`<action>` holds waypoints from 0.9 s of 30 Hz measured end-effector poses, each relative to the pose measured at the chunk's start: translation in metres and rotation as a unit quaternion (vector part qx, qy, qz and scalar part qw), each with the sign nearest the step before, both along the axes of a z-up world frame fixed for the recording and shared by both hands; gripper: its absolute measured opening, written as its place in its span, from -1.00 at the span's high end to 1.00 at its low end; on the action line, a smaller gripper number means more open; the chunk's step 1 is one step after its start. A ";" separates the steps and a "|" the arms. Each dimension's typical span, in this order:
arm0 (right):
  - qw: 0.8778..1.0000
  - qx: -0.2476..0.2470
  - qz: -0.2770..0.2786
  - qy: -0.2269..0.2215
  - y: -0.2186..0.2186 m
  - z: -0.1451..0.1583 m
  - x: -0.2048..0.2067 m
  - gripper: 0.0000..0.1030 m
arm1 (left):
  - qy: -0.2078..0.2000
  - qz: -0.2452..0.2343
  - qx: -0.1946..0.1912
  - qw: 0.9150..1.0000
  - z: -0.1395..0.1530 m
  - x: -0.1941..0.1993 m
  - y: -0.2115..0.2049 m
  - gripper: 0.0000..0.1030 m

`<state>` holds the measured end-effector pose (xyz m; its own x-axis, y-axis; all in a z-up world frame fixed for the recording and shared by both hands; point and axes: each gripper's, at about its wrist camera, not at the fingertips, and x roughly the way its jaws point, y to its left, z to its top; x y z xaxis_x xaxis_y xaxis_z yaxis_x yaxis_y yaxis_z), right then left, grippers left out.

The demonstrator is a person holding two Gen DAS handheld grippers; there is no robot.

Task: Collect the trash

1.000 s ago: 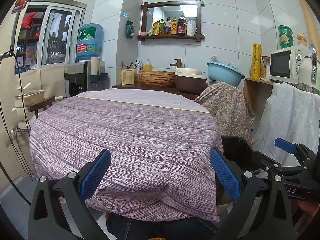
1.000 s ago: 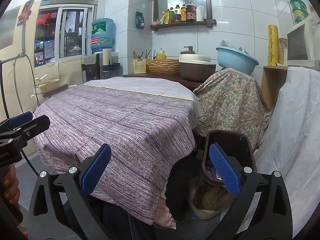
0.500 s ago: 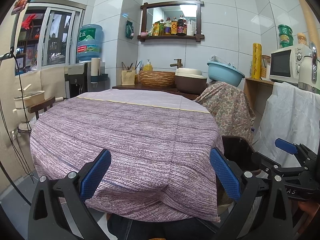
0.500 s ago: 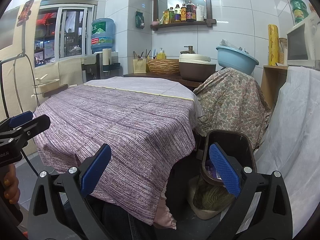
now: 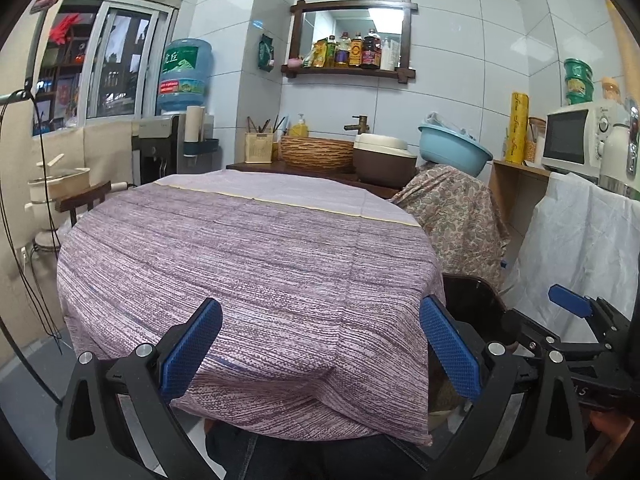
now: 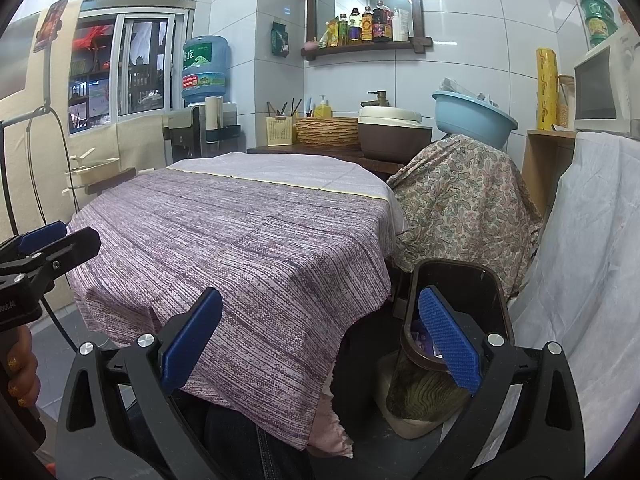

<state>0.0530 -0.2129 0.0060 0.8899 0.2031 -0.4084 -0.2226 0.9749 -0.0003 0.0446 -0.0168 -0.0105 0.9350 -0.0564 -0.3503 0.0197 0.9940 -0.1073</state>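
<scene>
A round table under a purple striped cloth (image 5: 248,264) fills both views; it also shows in the right wrist view (image 6: 256,240). I see no loose trash on it. A dark brown trash bin (image 6: 456,280) stands on the floor right of the table, with some purple scraps inside; its rim shows in the left wrist view (image 5: 472,292). My left gripper (image 5: 320,352) is open and empty over the table's near edge. My right gripper (image 6: 320,344) is open and empty, between the table edge and the bin.
A paisley-covered object (image 6: 464,200) with a blue basin (image 6: 472,116) stands behind the bin. A white-draped piece (image 6: 592,248) is at the right. A counter with a wicker basket (image 5: 316,152) and cooker (image 5: 384,160) lies beyond the table. A water dispenser (image 5: 180,80) stands at back left.
</scene>
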 end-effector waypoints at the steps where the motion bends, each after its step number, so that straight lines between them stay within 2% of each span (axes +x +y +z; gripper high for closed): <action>1: 1.000 0.000 0.000 0.000 0.000 0.000 0.000 -0.89 | -0.001 0.001 0.004 1.000 0.001 0.000 -0.001 -0.90; 7: 1.000 0.001 -0.002 0.003 -0.001 -0.002 0.002 -0.89 | -0.008 0.002 0.034 0.999 0.003 -0.002 -0.007 -0.90; 27: 1.000 -0.001 -0.001 0.004 -0.003 -0.001 0.002 -0.89 | -0.003 0.003 0.030 1.000 0.001 0.001 -0.006 -0.90</action>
